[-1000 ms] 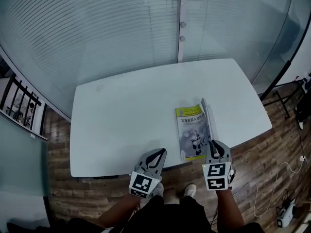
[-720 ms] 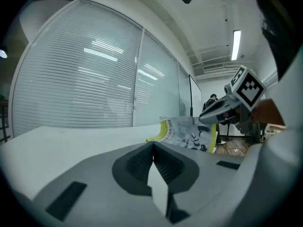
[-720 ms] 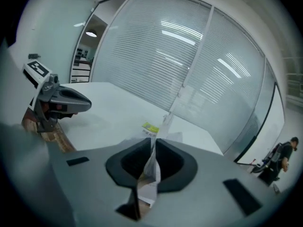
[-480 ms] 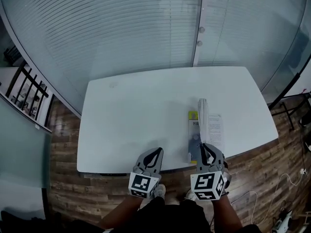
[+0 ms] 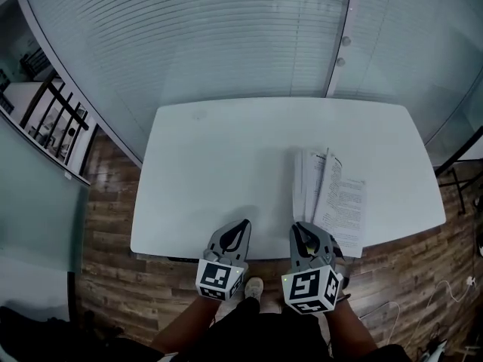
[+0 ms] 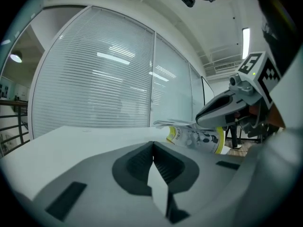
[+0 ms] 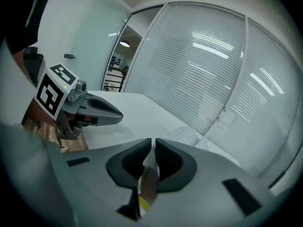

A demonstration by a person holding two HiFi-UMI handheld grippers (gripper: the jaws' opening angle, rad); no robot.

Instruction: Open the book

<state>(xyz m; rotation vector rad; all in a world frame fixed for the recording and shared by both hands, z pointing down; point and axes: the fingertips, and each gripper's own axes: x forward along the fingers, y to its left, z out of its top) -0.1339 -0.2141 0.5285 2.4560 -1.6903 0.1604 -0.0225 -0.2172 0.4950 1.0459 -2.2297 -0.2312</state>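
two hand-held grippers show, both at the near end of the book [image 5: 337,196], which lies open on the white counter [image 5: 219,164] with white printed pages facing up. the lines of black print on those pages are too small to read from the head view.

the right hand-held gripper [image 5: 303,232] sits at the book's near left corner. in the right gripper view its jaws pinch a thin sheet with a yellow strip along its lower edge, and they have just closed a little further on it. in the left gripper view that lifted part of the book [image 6: 194,137] shows its outer face just under the right hand-held gripper [image 6: 208,117]: a yellow band, a row of dark characters and a grey printed figure, none of it sharp enough to read.

the left hand-held gripper [image 5: 241,228] is left of the book and clear of it, over the counter's near edge. its jaws are pressed together with nothing between them, as the left gripper view shows.

each hand-held gripper carries a cube [image 5: 219,280] with black-and-white square markers, the only clear print in view; they hold no letters.

beyond the book's far end stands a glass wall with blinds [image 5: 189,44], and wooden floor [image 5: 106,225] lies left of the counter.
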